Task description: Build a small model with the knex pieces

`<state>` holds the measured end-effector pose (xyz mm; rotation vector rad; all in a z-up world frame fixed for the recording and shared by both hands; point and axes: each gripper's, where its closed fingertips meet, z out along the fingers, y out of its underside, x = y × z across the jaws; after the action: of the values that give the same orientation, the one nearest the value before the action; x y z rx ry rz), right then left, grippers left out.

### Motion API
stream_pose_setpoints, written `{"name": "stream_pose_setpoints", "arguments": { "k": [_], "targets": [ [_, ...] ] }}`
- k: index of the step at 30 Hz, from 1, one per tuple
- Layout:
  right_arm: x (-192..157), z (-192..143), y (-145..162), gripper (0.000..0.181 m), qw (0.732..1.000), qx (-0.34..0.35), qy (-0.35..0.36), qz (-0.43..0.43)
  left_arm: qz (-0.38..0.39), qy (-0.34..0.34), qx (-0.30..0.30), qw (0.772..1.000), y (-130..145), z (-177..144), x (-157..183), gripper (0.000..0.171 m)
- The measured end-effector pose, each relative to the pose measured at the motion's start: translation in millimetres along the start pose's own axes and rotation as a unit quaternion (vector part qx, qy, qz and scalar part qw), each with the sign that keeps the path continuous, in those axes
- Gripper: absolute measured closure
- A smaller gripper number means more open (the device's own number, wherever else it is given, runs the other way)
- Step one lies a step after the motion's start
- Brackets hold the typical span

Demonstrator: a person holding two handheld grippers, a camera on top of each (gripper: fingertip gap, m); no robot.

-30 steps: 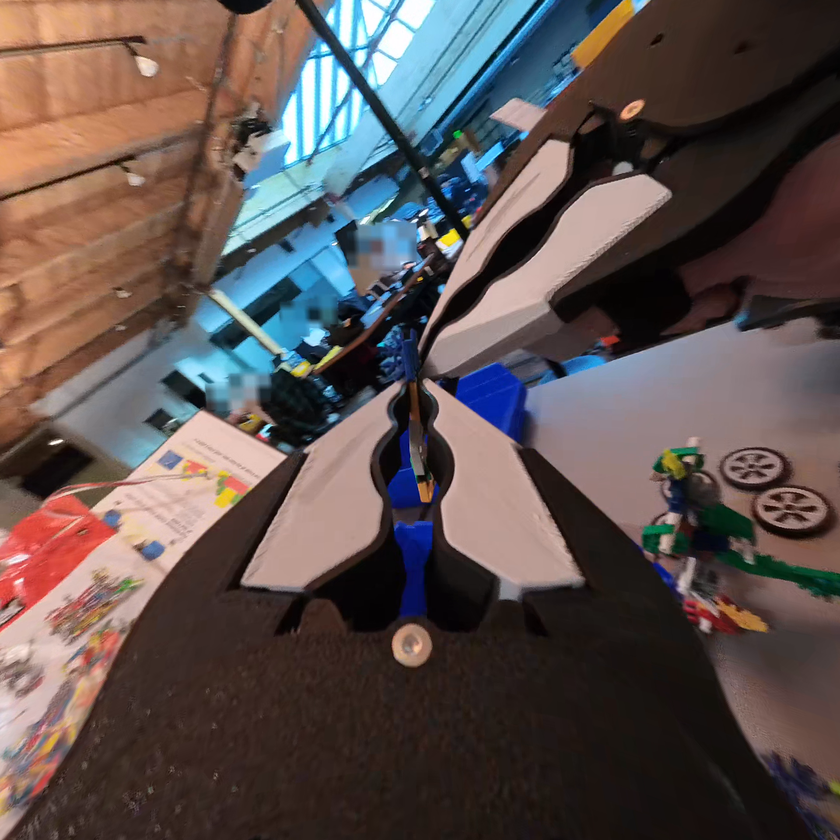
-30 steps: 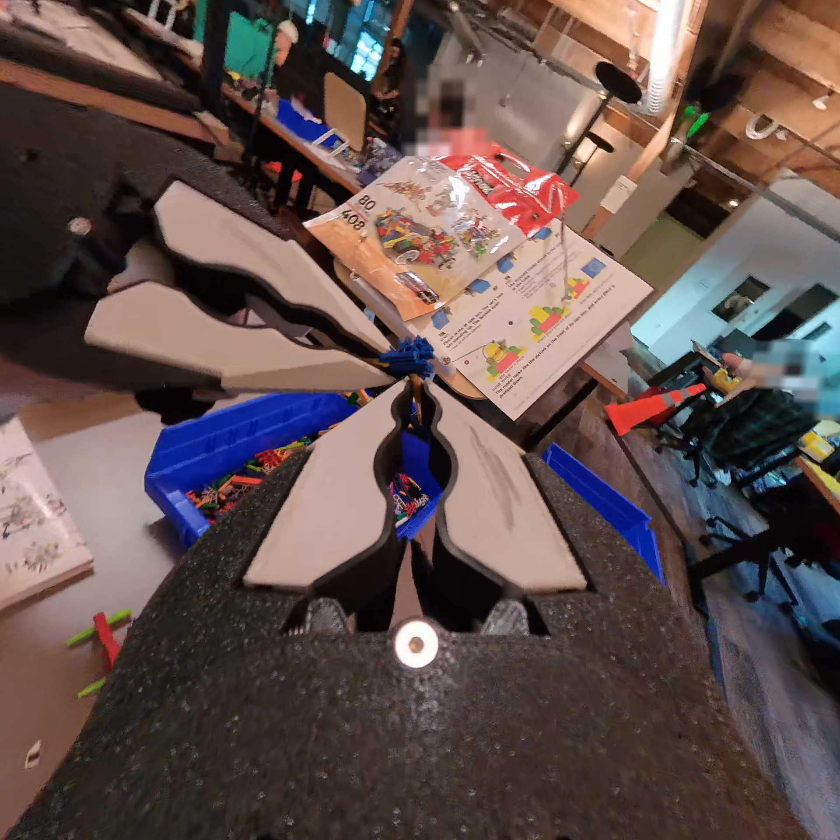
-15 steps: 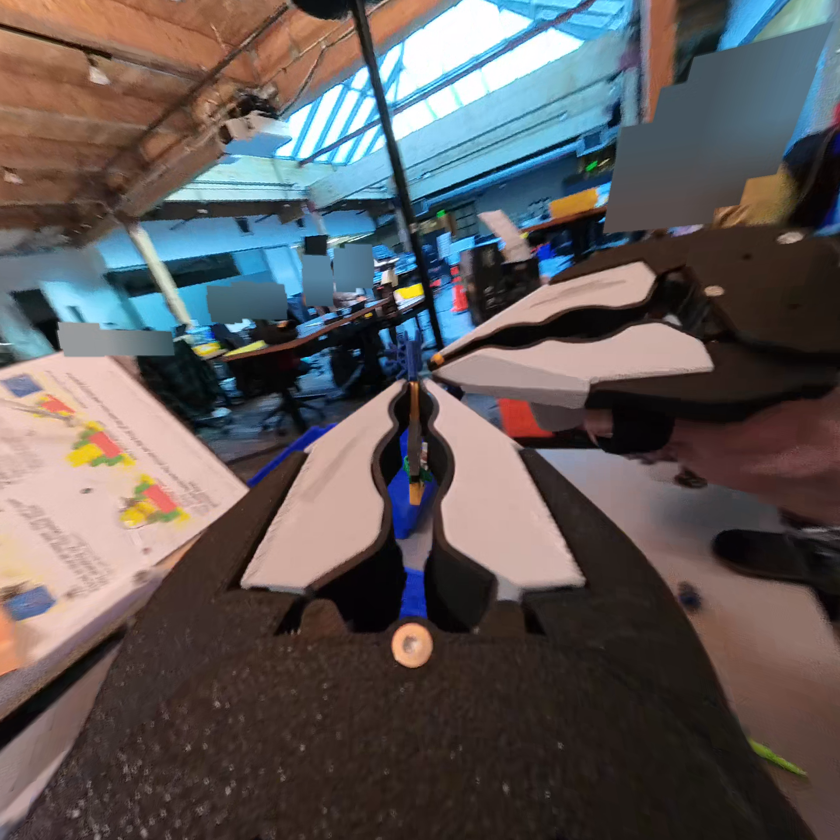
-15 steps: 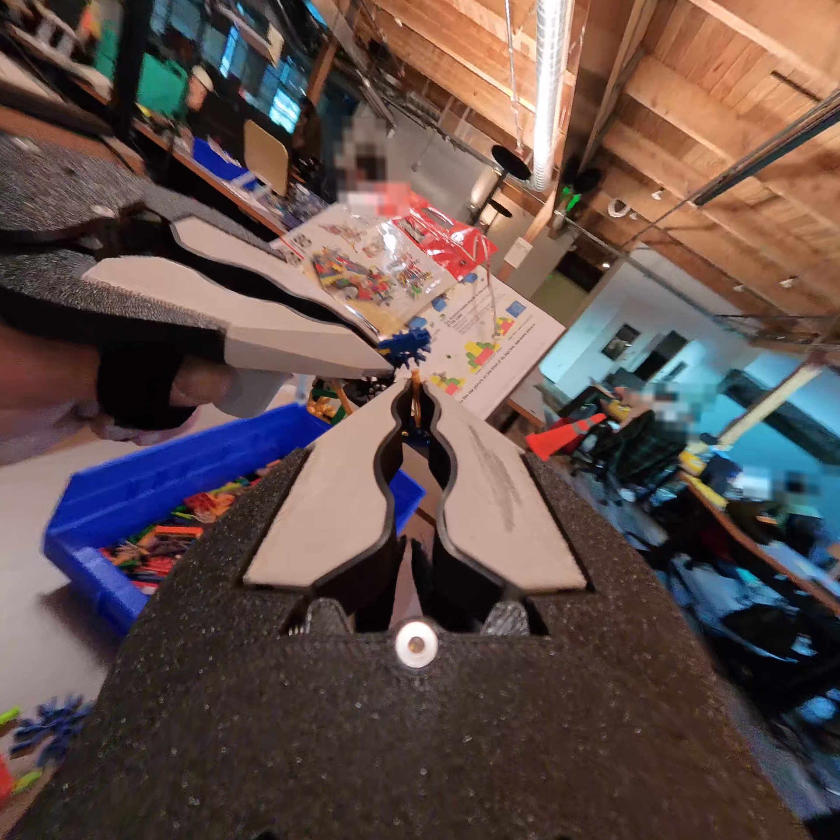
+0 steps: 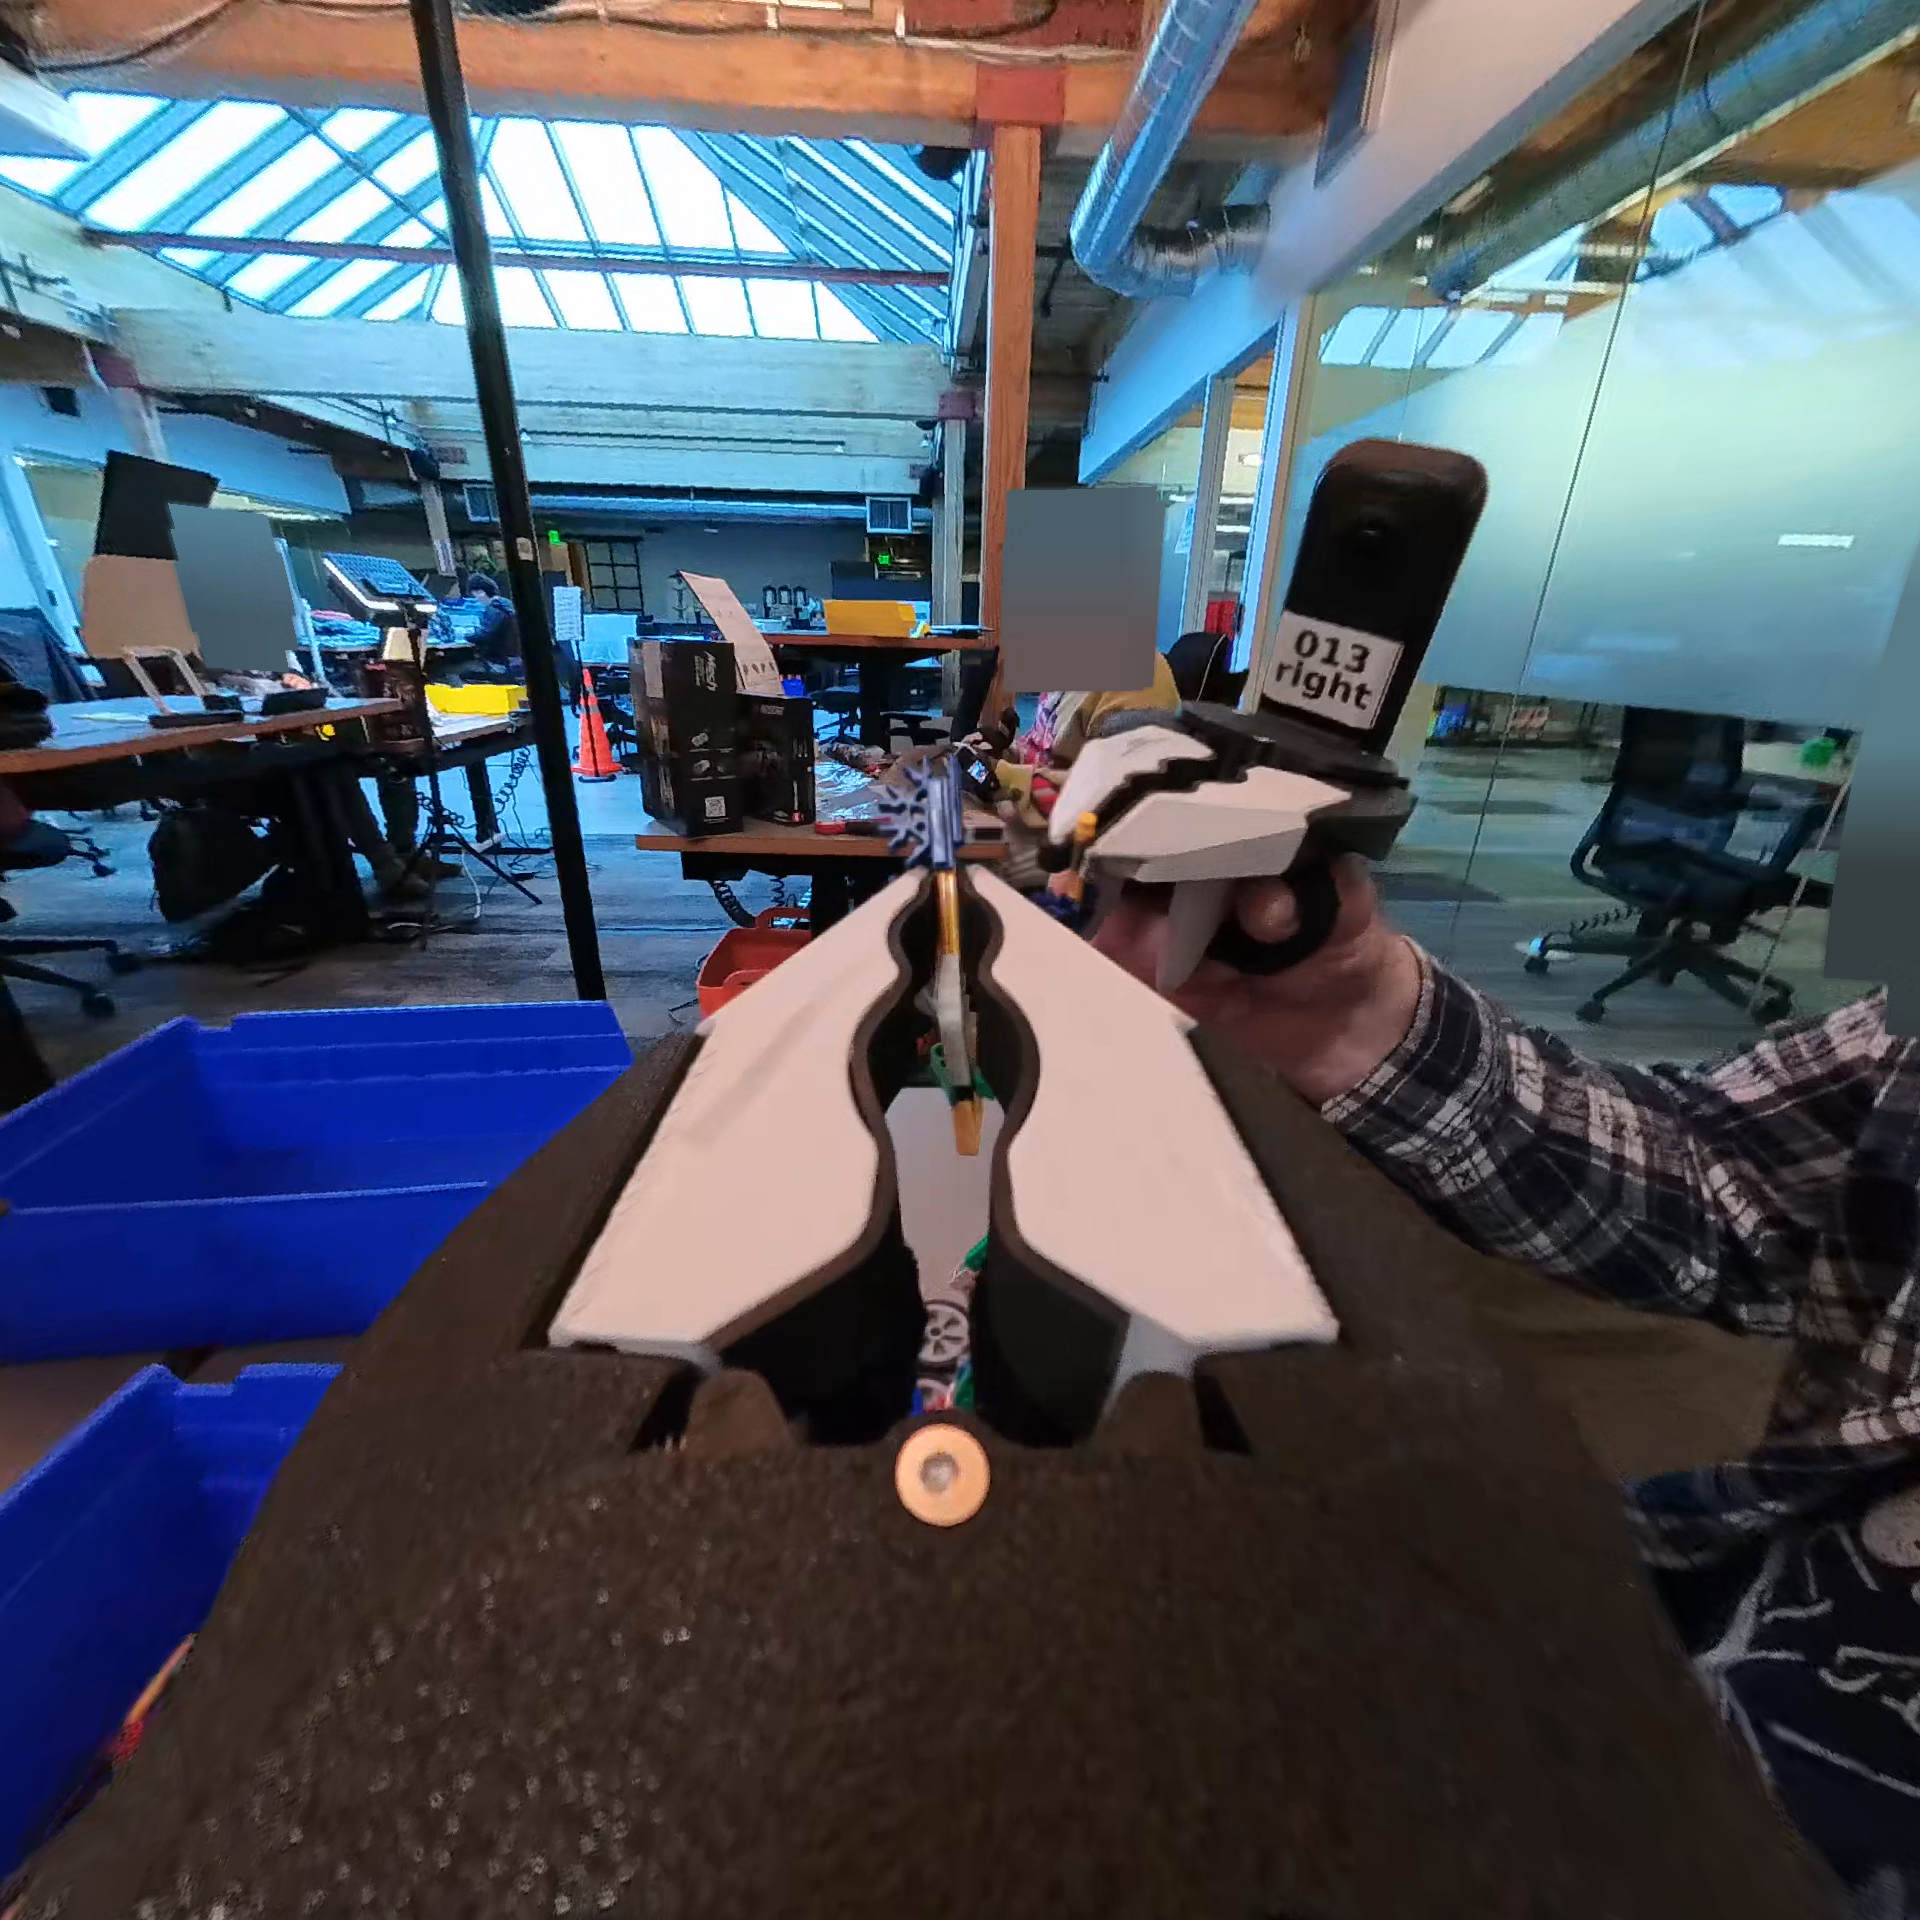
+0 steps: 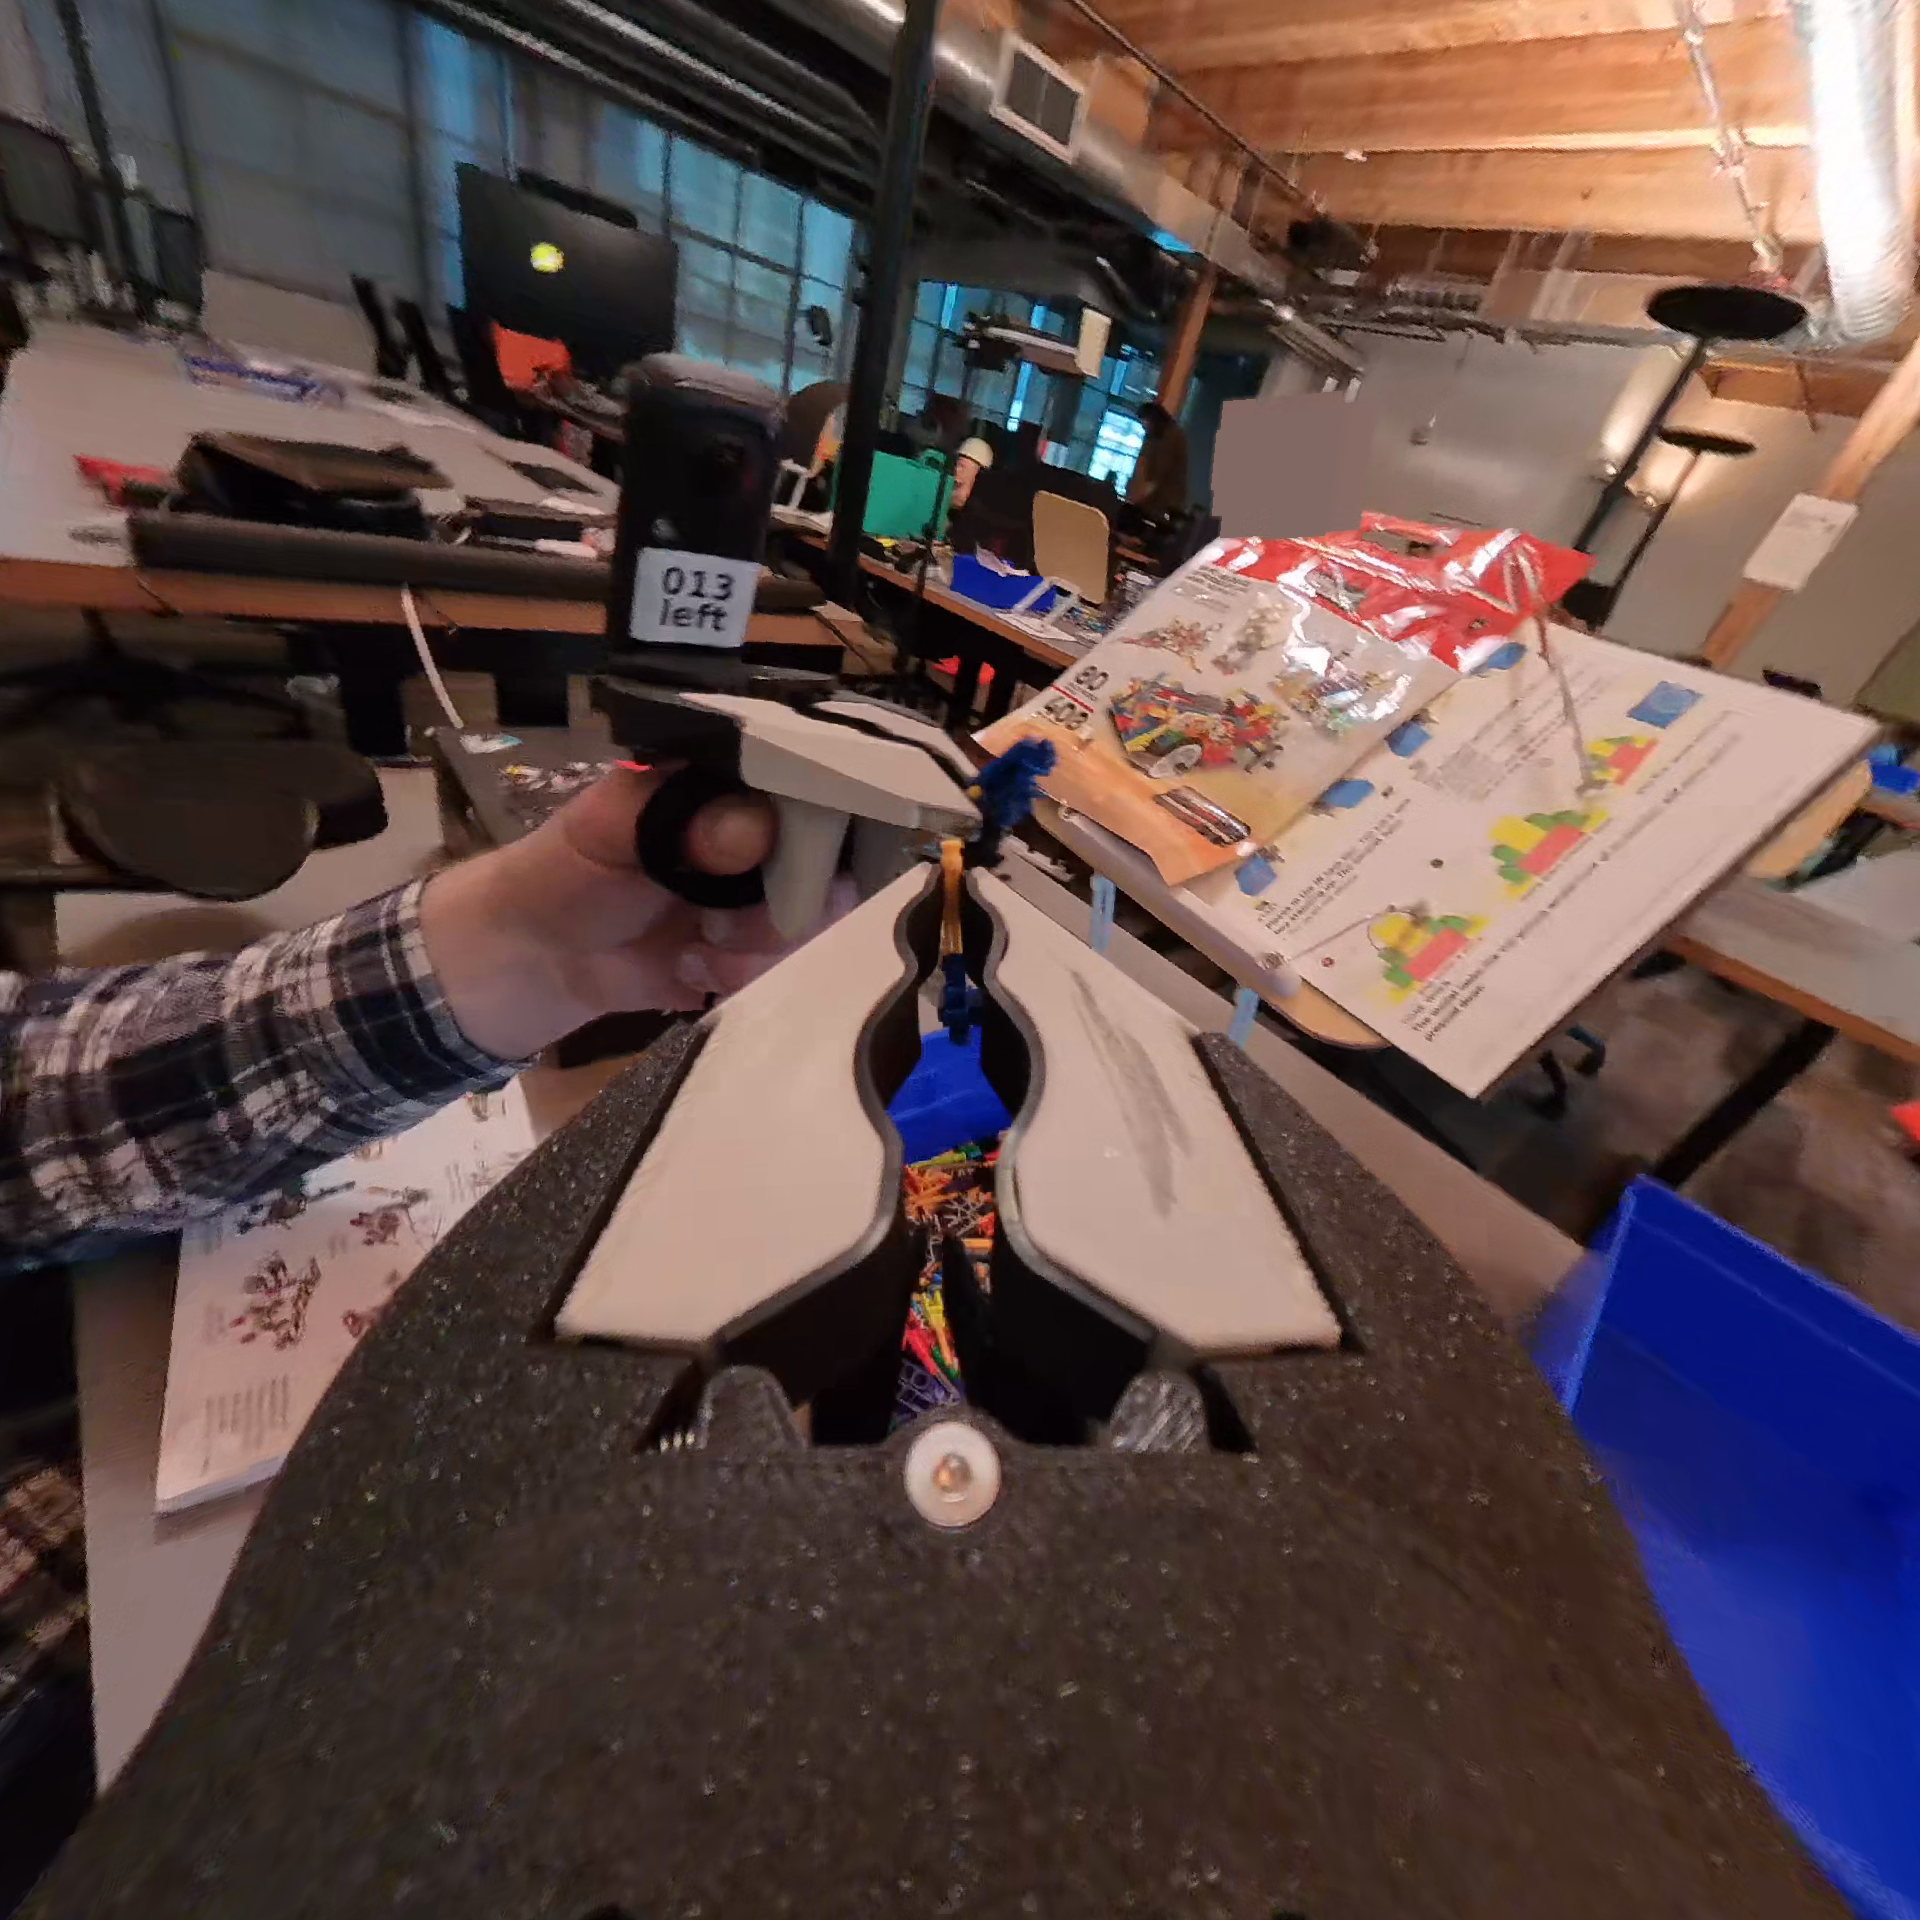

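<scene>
My left gripper (image 5: pixel 940 878) is shut on a thin yellow rod (image 5: pixel 948 935) with a blue snowflake-shaped connector (image 5: pixel 923 816) on its far end, held in the air. My right gripper (image 6: pixel 951 868) is shut on another yellow rod (image 6: pixel 948 914), with a small blue piece (image 6: pixel 956 1003) below it between the fingers. In the right wrist view the left gripper (image 6: pixel 966 805) is just above my right tips with the blue connector (image 6: pixel 1013 779). In the left wrist view the right gripper (image 5: pixel 1070 842) is close by on the right, held by a hand (image 5: pixel 1278 966).
Blue bins (image 5: pixel 260 1174) stand low on the left. A blue bin of coloured rods (image 6: pixel 951 1174) lies below the right gripper, with another bin (image 6: pixel 1766 1455) on the right. An instruction sheet on a tilted stand (image 6: pixel 1455 831) is ahead. A booklet (image 6: pixel 312 1299) lies on the table. My left and right fingertips are right by each other.
Both grippers have swung from a tilted pose to level, so the room now stands upright in both views. Both stay shut on their rods. The tips remain close together.
</scene>
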<state>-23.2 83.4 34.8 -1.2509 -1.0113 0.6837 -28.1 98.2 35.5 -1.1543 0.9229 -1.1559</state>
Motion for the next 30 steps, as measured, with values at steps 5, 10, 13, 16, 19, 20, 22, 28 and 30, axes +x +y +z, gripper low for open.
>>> {"name": "stream_pose_setpoints", "arguments": {
  "k": [5, 10, 13, 16, 19, 20, 22, 28, 30],
  "targets": [
    [24.5, -13.4, -2.2, 0.18, 0.993, 0.044, 0.005, 0.114, -0.015, -0.011, 0.0, 1.0, 0.4, -10.0, -13.4, 0.171],
    [18.6, -13.2, -2.2, 0.18, 0.993, 0.037, -0.002, 0.108, -0.048, -0.028, 0.018, 0.998, 2.1, -11.4, -26.7, 0.171],
    [6.2, -13.0, 9.7, 0.18, 0.996, -0.002, -0.011, 0.094, -0.055, -0.037, 0.011, 0.998, 6.6, -15.0, -34.8, 0.171],
    [-14.7, -11.7, 42.5, 0.18, 0.996, -0.091, 0.0, 0.025, -0.044, -0.043, -0.002, 0.998, 6.8, -18.0, -35.5, 0.171],
    [-46.5, -12.2, 79.6, 0.18, 0.984, -0.172, -0.017, -0.03, -0.029, -0.046, -0.013, 0.998, 6.9, -19.1, -34.0, 0.171],
    [-54.3, -13.6, 95.9, 0.18, 0.976, -0.209, -0.014, -0.057, -0.029, -0.051, -0.013, 0.998, 6.2, -19.8, -35.0, 0.171],
    [-70.8, -17.3, 125.4, 0.179, 0.958, -0.267, -0.017, -0.106, -0.027, -0.054, -0.016, 0.998, 6.7, -20.5, -35.8, 0.171],
    [-106.8, -26.3, 187.9, 0.179, 0.926, -0.348, -0.043, -0.138, -0.027, -0.056, -0.026, 0.998, 9.2, -19.8, -35.4, 0.171],
    [-111.5, -27.9, 208.9, 0.179, 0.912, -0.376, -0.041, -0.158, -0.024, -0.055, -0.034, 0.998, 12.2, -18.3, -34.3, 0.171]
  ]
}}
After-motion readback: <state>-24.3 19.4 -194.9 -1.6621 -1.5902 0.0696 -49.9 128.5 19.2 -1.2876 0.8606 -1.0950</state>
